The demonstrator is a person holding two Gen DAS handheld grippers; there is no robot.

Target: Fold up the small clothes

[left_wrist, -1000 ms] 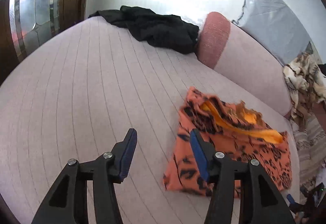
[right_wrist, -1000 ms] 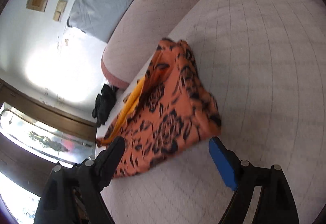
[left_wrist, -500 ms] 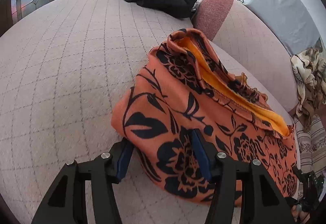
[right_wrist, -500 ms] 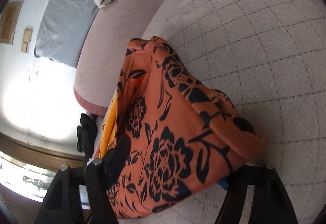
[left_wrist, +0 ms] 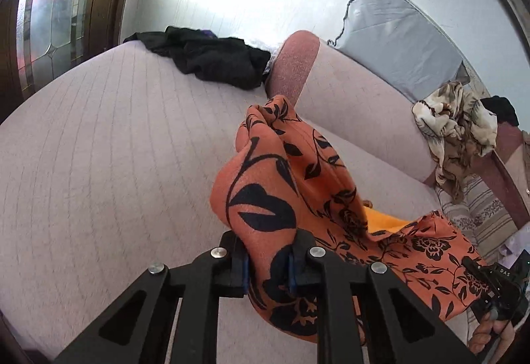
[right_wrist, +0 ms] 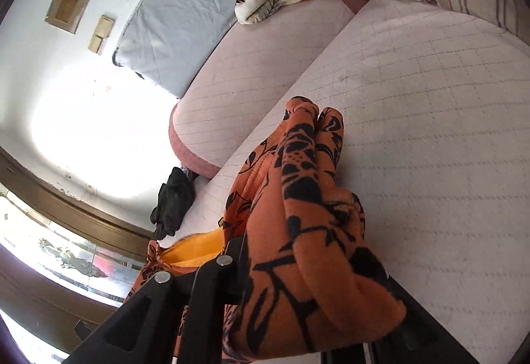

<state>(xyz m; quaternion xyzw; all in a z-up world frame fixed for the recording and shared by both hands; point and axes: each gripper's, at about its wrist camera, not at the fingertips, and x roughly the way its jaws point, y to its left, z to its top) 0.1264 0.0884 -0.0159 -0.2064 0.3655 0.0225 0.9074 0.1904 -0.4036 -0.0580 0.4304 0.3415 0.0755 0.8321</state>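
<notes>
Bunching fleecy orange floral garment [left_wrist: 285,195] between fingers [left_wrist: 299,261]

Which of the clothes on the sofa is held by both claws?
The orange garment with black flowers: the left claw and the right claw both clamp it. The black garment and the beige patterned cloth lie untouched.

This is looking like a home living room: a quilted pink sofa [left_wrist: 99,165] is filling the view, clothes [left_wrist: 212,59] are lying at 12 o'clock, a stained-glass door [left_wrist: 49,16] is standing at 10 o'clock.
</notes>
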